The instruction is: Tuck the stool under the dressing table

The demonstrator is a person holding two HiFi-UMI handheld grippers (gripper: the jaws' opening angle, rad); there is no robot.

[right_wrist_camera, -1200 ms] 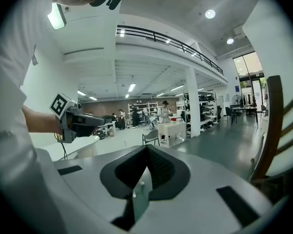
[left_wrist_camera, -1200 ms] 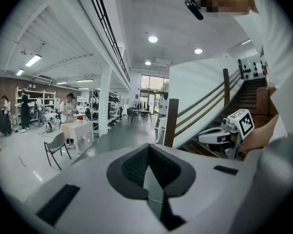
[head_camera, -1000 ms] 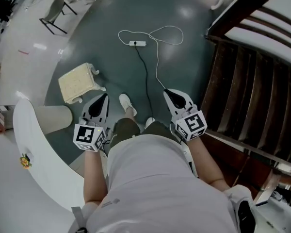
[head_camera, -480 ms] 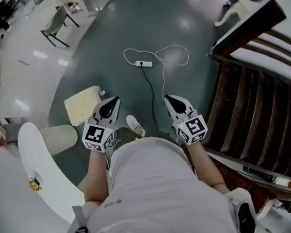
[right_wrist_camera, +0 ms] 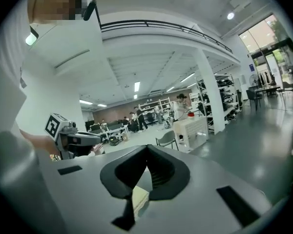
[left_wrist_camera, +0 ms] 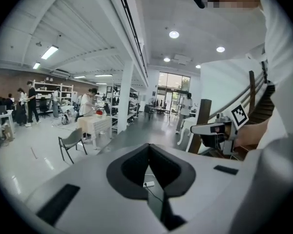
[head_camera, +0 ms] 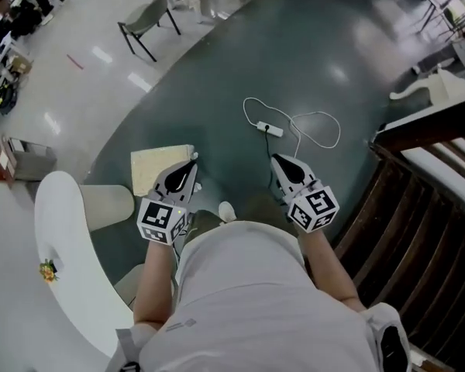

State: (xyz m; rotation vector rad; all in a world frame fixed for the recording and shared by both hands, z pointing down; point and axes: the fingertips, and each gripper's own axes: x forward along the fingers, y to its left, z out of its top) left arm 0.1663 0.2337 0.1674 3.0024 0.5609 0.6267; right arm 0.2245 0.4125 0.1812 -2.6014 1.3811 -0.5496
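Left gripper (head_camera: 187, 166) and right gripper (head_camera: 282, 164) both have jaws pressed together on nothing, while the cream square-topped stool (head_camera: 159, 169) sits on the dark green floor (head_camera: 240, 60) by the left gripper, near the white curved table (head_camera: 62, 254).

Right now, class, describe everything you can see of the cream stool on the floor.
Seen from above in the head view, the stool shows a pale cream, square seat with rounded corners and a matt look. It stands seat-up on the dark green floor, a little apart from the white table's round base to its left. Its legs are mostly hidden under the seat. The left gripper overlaps its right edge in the picture; no contact shows.
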